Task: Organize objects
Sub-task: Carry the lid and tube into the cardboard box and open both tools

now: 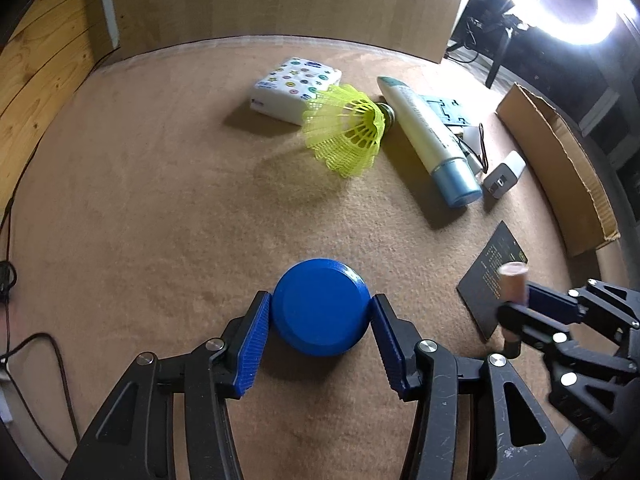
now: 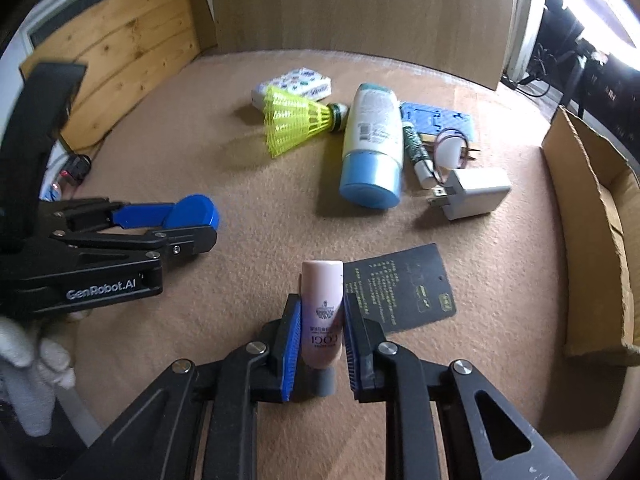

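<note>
Tan felt tabletop (image 1: pixel 160 200), cluttered. Left gripper (image 1: pixel 320 312) fingers clamp blue puck (image 1: pixel 320 308) by rim: rigid, slick. Right gripper (image 2: pixel 322 320) fingers squeeze pink tube (image 2: pixel 322 312) mid-body: soft, light.

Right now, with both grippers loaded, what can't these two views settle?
- Cardboard box: inside hidden by its near wall; cut off at the frame edge in both views.
- Black card: print too small to read; in the left wrist view the right gripper covers a corner.
- Pink tube: cap end hidden between the fingers; blurred in the left wrist view.
</note>
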`<state>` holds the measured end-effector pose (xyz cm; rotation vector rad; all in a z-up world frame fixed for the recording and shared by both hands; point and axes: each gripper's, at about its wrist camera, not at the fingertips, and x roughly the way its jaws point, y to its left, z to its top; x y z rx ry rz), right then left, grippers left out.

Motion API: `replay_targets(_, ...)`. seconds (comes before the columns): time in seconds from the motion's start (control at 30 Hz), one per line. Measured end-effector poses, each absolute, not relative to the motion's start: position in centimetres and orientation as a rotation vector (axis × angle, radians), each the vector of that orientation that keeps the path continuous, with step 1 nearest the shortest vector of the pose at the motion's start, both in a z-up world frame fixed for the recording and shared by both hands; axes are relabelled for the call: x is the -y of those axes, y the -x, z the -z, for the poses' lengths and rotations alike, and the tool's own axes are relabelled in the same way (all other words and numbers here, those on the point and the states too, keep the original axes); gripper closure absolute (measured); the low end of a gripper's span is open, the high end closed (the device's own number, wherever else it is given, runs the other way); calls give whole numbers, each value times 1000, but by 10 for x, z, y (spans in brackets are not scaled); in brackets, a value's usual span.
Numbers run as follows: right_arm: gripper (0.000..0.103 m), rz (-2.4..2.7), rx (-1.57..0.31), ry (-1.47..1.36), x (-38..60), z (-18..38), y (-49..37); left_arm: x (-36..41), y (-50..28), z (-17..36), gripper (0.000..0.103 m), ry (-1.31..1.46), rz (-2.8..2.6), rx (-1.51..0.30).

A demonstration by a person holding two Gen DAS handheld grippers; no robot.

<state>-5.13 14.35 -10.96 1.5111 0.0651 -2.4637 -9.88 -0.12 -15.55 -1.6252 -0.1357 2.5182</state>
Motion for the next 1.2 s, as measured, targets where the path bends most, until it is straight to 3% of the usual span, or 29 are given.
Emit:
replay_targets(0.4, 85, 2539, 25, -1434, -205, 66, 36, -43, 97, 117, 49, 1528, -2542, 103)
replay_targets(1.2, 86, 2747, 120, -1406, -383, 36, 55, -274, 181, 60, 49, 1286, -2402, -32)
